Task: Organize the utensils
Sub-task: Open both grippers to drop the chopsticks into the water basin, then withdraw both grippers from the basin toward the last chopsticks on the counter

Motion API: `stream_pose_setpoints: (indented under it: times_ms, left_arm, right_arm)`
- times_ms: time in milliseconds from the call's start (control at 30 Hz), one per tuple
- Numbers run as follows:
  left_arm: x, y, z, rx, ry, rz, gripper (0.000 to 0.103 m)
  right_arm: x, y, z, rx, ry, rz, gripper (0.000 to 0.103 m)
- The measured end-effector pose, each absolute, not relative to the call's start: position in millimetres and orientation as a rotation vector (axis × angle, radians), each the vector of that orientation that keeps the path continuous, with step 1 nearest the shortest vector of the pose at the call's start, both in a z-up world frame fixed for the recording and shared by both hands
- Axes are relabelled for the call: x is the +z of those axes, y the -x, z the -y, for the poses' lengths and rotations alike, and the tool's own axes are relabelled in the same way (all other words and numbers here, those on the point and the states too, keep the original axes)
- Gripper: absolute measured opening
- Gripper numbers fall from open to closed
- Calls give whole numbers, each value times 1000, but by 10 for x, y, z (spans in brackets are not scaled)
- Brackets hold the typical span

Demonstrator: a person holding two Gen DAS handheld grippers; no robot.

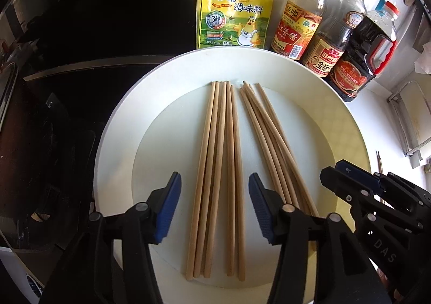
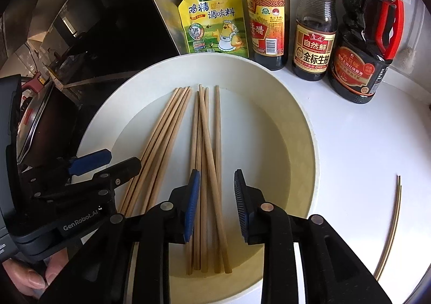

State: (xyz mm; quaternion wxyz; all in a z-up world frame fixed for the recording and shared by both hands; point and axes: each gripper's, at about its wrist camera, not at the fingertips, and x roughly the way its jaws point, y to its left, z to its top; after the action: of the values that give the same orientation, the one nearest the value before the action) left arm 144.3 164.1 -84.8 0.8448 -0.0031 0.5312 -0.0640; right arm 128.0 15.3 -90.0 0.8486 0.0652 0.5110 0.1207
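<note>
A white round plate (image 1: 115,120) (image 2: 301,120) holds two bundles of wooden chopsticks lying lengthwise. My left gripper (image 1: 214,180) is open astride the near end of the left bundle (image 1: 215,142) (image 2: 167,120), its blue pads clear of the sticks. My right gripper (image 2: 216,174) is open by a narrower gap over the right bundle (image 2: 204,120) (image 1: 269,128), which lies loosely crossed on the plate. Each gripper shows in the other's view: the right gripper (image 1: 335,169) at the plate's right rim, the left gripper (image 2: 118,159) at its left.
Behind the plate stand a yellow seasoning pouch (image 1: 234,10), a vinegar bottle (image 1: 299,23) and two dark sauce bottles (image 2: 315,42) (image 2: 361,56). A black cooktop (image 1: 94,21) with a pan (image 2: 35,120) lies left. Two thin chopsticks (image 2: 393,223) lie on the white counter right. A person's hand (image 2: 24,277) holds the left gripper.
</note>
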Motion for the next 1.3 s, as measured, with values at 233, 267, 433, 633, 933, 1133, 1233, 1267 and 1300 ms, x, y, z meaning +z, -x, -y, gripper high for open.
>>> stream_pose_setpoints:
  times_ms: [233, 267, 433, 633, 933, 1133, 1233, 1267, 1300]
  left_arm:
    - [-685, -1281, -1600, -152, -10, -1081, 55]
    - [-661, -1257, -1591, -154, -10, -1075, 56]
    - [-560, -1136, -1524, -174, -20, -1052, 56]
    - [-468, -977, -1414, -199, -33, -1035, 59]
    - [-426, -783, -1125, -249, -57, -1033, 60]
    - [-429, -661, -806, -306, -78, -1033, 63]
    - [-436, -591, -641, -335, -85, -1036, 63]
    - [-443, -570, -588, -344, -88, -1039, 63]
    - [-448, -545, -536, -352, -92, -1042, 63]
  right_arm:
    - [-773, -1077, -47, 230, -155, -1044, 31]
    - [-749, -1041, -21, 225, -158, -1038, 31]
    - [-626, -867, 107, 193, -174, -1005, 35]
    - [-555, -640, 282, 158, -197, -988, 36]
    - [-519, -322, 667, 103, -243, -983, 38]
    - [-537, -96, 997, 40, -274, -984, 40]
    - [-578, 29, 1160, 8, -290, -991, 41]
    - [-596, 75, 1218, -3, -295, -992, 42]
    - [-614, 113, 1269, -11, -298, -991, 42]
